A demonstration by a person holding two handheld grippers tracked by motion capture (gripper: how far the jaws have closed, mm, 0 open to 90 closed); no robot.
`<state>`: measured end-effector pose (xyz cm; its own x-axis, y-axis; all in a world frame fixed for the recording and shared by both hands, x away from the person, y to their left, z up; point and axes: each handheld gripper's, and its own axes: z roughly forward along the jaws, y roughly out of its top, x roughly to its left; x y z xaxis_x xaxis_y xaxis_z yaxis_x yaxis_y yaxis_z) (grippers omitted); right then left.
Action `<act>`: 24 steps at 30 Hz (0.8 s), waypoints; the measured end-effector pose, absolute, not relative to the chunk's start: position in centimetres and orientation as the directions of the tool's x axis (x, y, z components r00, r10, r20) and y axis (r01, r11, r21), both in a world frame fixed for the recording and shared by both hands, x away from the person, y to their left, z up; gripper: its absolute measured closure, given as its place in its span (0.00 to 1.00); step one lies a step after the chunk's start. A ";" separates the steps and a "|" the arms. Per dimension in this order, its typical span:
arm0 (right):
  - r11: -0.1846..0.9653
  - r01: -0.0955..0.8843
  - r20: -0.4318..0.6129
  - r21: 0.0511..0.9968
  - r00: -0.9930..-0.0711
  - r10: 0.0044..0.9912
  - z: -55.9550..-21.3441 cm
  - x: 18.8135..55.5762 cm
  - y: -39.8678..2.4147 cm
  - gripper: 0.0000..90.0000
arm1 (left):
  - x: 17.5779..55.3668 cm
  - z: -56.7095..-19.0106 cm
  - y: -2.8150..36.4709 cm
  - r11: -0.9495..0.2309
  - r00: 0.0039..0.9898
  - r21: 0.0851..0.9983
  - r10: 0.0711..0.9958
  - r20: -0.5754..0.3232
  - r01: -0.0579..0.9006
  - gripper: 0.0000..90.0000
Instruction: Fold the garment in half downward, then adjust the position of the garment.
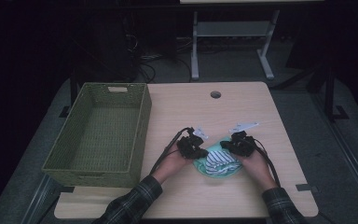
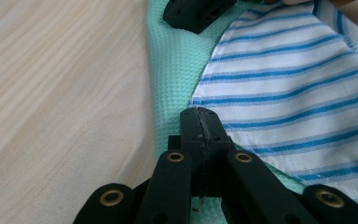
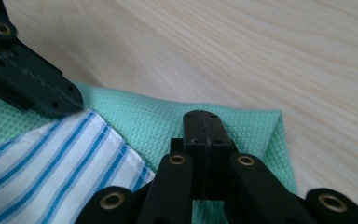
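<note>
Dark plaid sleeves (image 1: 135, 198) are worn on both forearms. Each black hand-held gripper (image 2: 200, 128) is fitted with brass-ringed rivets (image 2: 175, 157), a trailing black cable (image 1: 168, 147) and a grey plate (image 1: 244, 126).

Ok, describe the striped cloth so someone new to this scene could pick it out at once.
Start at the green woven basket on the table's left side, then look right to the two grippers. Between them lies a mint-green cloth, and the striped cloth sits on top: white with thin blue stripes, the only patterned fabric there.
</note>
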<state>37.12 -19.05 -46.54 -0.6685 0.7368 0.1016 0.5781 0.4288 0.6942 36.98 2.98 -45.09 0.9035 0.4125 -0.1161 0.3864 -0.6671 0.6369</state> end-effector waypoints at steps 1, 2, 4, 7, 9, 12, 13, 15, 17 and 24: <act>0.438 0.580 0.099 0.687 -0.672 0.734 -46.4 37.2 -19.0 1.00 | 36.8 -44.9 3.1 -0.656 0.900 0.646 0.421 -0.116 0.390 0.94; 0.438 0.579 0.097 0.688 -0.672 0.735 -46.1 37.1 -19.0 1.00 | 36.7 -44.7 3.4 -0.652 0.899 0.651 0.423 -0.113 0.388 0.91; 0.435 0.570 0.095 0.697 -0.674 0.732 -45.7 37.2 -18.9 1.00 | 36.5 -44.3 4.1 -0.657 0.902 0.653 0.419 -0.100 0.378 0.85; 0.427 0.563 0.096 0.708 -0.675 0.731 -45.2 37.5 -18.9 1.00 | 35.9 -43.9 5.3 -0.629 0.891 0.673 0.442 -0.102 0.390 0.75; 0.430 0.571 0.104 0.699 -0.677 0.729 -45.2 37.8 -18.8 1.00 | 35.5 -43.7 6.1 -0.632 0.889 0.672 0.450 -0.087 0.386 0.66; 0.426 0.569 0.104 0.704 -0.675 0.730 -44.9 38.1 -18.7 1.00 | 34.8 -43.6 7.2 -0.630 0.885 0.676 0.460 -0.073 0.383 0.56; 0.423 0.566 0.100 0.708 -0.673 0.733 -44.7 38.4 -18.7 1.00 | 34.6 -43.7 7.4 -0.631 0.885 0.676 0.460 -0.070 0.381 0.52; 0.411 0.559 0.102 0.720 -0.671 0.734 -44.5 38.7 -18.8 1.00 | 34.0 -44.0 8.0 -0.642 0.883 0.663 0.465 -0.061 0.384 0.47; 0.420 0.566 0.100 0.710 -0.671 0.735 -44.4 39.2 -18.7 1.00 | 33.6 -44.3 8.5 -0.643 0.879 0.659 0.473 -0.057 0.389 0.42; 0.423 0.586 0.104 0.691 -0.660 0.744 -44.3 41.2 -18.5 1.00 | 32.1 -45.8 9.6 -0.659 0.868 0.637 0.495 -0.033 0.400 0.21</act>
